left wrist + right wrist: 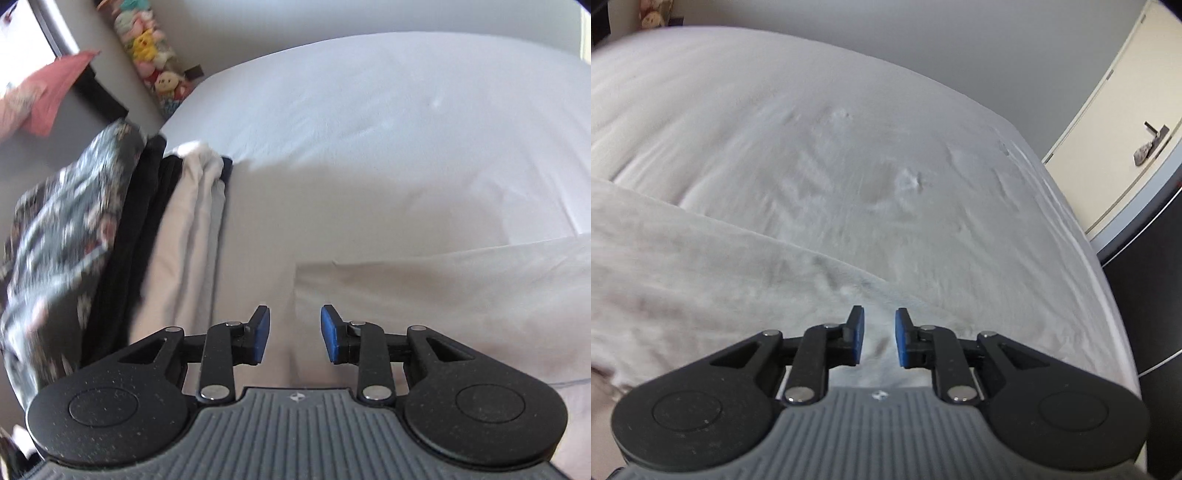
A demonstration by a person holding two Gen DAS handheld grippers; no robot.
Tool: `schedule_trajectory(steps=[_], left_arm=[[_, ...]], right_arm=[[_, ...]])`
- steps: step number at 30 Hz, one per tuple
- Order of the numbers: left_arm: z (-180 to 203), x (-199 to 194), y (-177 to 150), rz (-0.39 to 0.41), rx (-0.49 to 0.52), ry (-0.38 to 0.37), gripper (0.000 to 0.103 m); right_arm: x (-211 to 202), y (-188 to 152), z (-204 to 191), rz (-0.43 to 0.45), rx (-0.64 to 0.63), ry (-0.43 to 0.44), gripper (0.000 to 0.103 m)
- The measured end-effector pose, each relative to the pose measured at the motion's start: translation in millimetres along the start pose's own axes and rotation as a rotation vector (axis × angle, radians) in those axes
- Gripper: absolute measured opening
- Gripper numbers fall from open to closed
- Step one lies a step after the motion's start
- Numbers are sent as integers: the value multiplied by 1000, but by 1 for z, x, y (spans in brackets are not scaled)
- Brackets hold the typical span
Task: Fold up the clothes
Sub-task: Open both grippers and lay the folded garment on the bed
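A pale beige garment (pixel 424 280) lies flat on the white bed (pixel 369 110), its left edge just ahead of my left gripper (pixel 295 334). That gripper is open and empty, hovering over the garment's near left part. The same garment (pixel 701 266) fills the lower left of the right wrist view, its edge running diagonally. My right gripper (pixel 879 338) is open with a narrow gap, empty, above the garment's right edge. A stack of folded clothes (pixel 110 236), floral, black and white, lies to the left.
Stuffed toys (pixel 155 62) line the wall beyond the bed's far left corner. A pink cloth (pixel 55 92) hangs at upper left. A cream door (pixel 1126 129) and dark floor (pixel 1152 295) lie past the bed's right edge.
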State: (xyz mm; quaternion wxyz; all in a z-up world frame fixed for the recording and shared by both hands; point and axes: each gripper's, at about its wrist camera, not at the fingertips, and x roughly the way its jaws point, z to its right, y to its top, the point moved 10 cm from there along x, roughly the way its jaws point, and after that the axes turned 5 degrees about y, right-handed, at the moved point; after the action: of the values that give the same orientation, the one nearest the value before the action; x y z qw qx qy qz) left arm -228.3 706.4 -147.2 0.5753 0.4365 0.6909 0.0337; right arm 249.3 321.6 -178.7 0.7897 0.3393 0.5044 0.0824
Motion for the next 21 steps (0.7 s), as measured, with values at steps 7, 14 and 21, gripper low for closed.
schedule_trajectory(steps=[7,14,21], left_arm=[[-12,-24,-53,-12,-393,-114,36],[-26,-11,-73,-31,-767,-233,38],[-43,17,-80,-30,-1052,-351,38]], right_arm=[[-46,-20,-78,67,208,103,20],[-59,-54,-136,113,449,98,22],[-55,-60,-150,158,496,93,29]])
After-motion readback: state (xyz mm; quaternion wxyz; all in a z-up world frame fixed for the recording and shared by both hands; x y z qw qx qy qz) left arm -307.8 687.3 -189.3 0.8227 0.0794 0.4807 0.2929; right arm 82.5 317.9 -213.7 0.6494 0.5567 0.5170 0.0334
